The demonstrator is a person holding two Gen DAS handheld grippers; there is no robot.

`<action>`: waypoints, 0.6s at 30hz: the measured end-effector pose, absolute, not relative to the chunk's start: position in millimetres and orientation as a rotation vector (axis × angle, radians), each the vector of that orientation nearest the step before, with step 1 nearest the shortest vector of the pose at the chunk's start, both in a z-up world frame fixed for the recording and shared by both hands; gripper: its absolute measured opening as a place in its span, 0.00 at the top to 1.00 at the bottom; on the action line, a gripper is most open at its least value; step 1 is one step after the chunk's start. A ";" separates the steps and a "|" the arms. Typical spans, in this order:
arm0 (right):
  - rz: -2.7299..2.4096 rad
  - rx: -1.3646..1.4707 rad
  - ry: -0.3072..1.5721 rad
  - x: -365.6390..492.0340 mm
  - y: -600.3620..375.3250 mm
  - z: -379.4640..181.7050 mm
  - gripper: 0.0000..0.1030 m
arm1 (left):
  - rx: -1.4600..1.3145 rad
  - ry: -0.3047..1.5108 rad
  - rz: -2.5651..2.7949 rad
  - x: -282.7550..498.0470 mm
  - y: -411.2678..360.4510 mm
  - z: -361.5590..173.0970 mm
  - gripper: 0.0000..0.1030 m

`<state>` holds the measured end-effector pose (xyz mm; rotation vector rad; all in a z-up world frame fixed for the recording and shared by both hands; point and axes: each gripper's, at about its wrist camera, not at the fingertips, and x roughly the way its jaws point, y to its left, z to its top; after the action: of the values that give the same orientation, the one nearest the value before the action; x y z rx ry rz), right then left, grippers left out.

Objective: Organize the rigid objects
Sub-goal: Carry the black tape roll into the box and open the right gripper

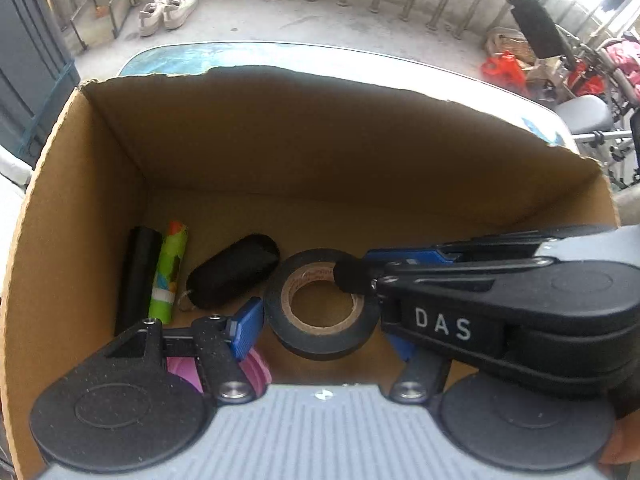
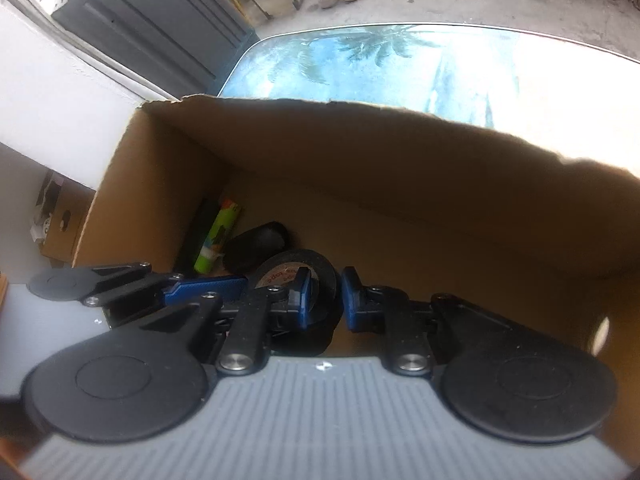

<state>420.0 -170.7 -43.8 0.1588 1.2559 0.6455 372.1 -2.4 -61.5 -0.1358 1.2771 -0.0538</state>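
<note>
A cardboard box holds a roll of black tape, a black oval case, a green patterned tube, a black cylinder and a pink thing at the near wall. My left gripper is open, its fingers on either side of the tape roll and low inside the box. My right gripper reaches in from the right; its jaws stand narrowly apart with the rim of the tape roll between them. It also shows in the left wrist view, its fingers at the roll's right rim.
The box stands on a glass table with a blue palm print. Beyond it are a concrete floor, a pair of white shoes, a grey door and railings. Bicycles and red bags are at the far right.
</note>
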 end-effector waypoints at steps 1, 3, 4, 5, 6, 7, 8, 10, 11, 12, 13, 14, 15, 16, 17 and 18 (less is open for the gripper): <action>0.647 0.157 1.250 421.4 -169.3 -45.0 0.85 | -0.137 1.277 -0.050 372.2 0.0 -63.0 0.36; 0.648 0.163 1.246 422.5 -167.2 -49.4 0.85 | -0.152 1.286 -0.038 374.9 4.0 -67.0 0.36; 0.648 0.162 1.241 422.4 -165.7 -50.5 0.84 | -0.156 1.290 -0.036 374.9 4.5 -68.0 0.37; 0.647 0.156 1.235 422.4 -163.9 -50.8 0.84 | -0.164 1.294 -0.036 375.6 6.4 -69.4 0.37; 0.643 0.155 1.229 422.6 -163.0 -50.5 0.83 | -0.174 1.299 -0.034 375.8 8.1 -70.0 0.37; 0.641 0.160 1.223 422.6 -162.7 -50.7 0.83 | -0.178 1.299 -0.034 374.5 8.4 -69.7 0.36; 0.640 0.164 1.218 423.1 -162.5 -49.9 0.83 | -0.174 1.297 -0.036 374.0 8.3 -68.6 0.36; 0.640 0.172 1.198 422.4 -162.5 -46.3 0.83 | -0.161 1.286 -0.034 371.9 6.9 -64.9 0.35; 0.638 0.173 1.188 422.0 -161.6 -44.3 0.82 | -0.159 1.273 -0.029 370.0 7.0 -61.0 0.34; 0.638 0.175 1.175 420.6 -161.6 -40.5 0.82 | -0.160 1.260 -0.026 367.6 6.8 -56.3 0.33; 0.639 0.182 1.158 417.6 -163.1 -34.4 0.81 | -0.165 1.248 -0.027 364.7 6.8 -50.3 0.31; 0.638 0.190 1.142 414.9 -164.0 -28.8 0.80 | -0.170 1.237 -0.028 360.9 6.7 -45.0 0.30; 0.633 0.200 1.120 410.8 -166.7 -20.9 0.78 | -0.176 1.222 -0.034 355.9 6.9 -37.9 0.30; 0.630 0.211 1.094 406.1 -170.9 -11.8 0.76 | -0.175 1.210 -0.041 349.6 5.6 -32.6 0.30; 0.629 0.221 1.072 404.1 -175.3 -4.8 0.75 | -0.171 1.191 -0.050 341.2 5.2 -23.0 0.30; 0.628 0.229 1.044 396.9 -180.4 5.4 0.73 | -0.168 1.173 -0.058 332.5 3.7 -14.3 0.30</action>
<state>396.9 -180.4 5.4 0.2286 1.0437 0.6278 332.5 3.7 -14.3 -0.1680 1.1728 -0.0578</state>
